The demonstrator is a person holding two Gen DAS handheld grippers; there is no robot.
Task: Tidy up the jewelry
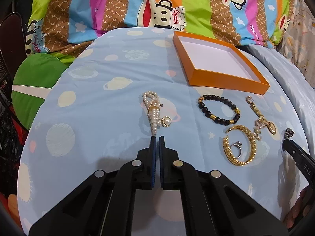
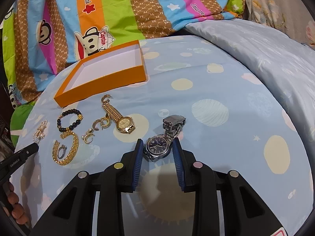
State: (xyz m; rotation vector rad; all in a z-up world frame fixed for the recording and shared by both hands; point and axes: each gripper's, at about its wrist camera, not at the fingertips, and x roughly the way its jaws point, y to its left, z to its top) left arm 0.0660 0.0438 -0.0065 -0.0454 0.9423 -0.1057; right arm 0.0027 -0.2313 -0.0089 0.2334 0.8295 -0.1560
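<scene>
We find the left gripper [image 1: 157, 137] with fingers closed together, nothing between them, tips just short of the pearl bracelet [image 1: 152, 114] on the bed. The right gripper [image 2: 157, 147] stands partly open around the silver watch [image 2: 158, 147]; whether its pads press the case we cannot tell. The orange box [image 2: 102, 78] sits empty, beyond the jewelry. We advise reopening the left fingers before descending on the pearls, and gripping the watch by its case.
</scene>
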